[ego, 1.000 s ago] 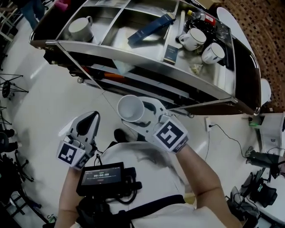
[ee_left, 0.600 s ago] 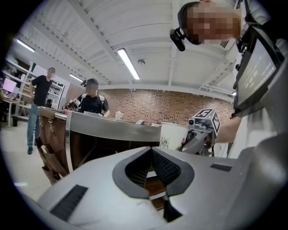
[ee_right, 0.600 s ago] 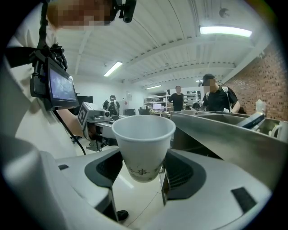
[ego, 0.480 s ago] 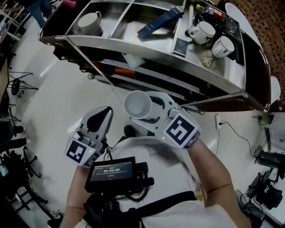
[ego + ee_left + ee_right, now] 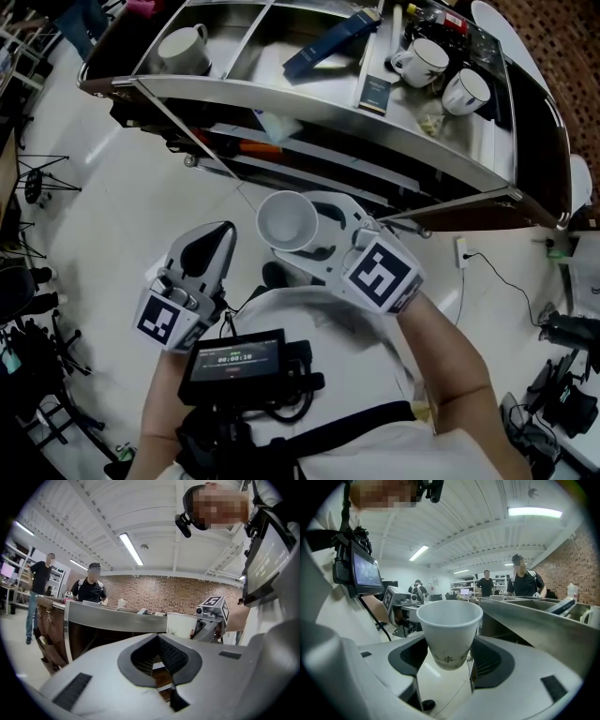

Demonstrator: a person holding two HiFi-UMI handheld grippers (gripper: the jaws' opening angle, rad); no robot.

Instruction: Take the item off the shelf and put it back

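Note:
A white paper cup (image 5: 288, 221) stands upright between the jaws of my right gripper (image 5: 298, 234), which is shut on its lower wall, just in front of the metal shelf (image 5: 309, 103). In the right gripper view the cup (image 5: 449, 632) fills the middle, with the right gripper (image 5: 449, 656) pinching it from both sides. To its left, my left gripper (image 5: 223, 234) points toward the shelf with its jaws together and nothing in them. In its own view the left gripper (image 5: 157, 637) is shut, and the cup (image 5: 180, 624) shows off to the right.
The shelf's top tier has a mug (image 5: 183, 49) in the left compartment, a blue box (image 5: 330, 47) in the middle one, and two mugs (image 5: 420, 63) (image 5: 466, 91) with a small dark box (image 5: 374, 94) at the right. Lower tiers hold clutter. People (image 5: 91, 585) stand beyond.
My left gripper has risen a little. The right gripper keeps the cup in much the same place. The head view has shifted slightly.

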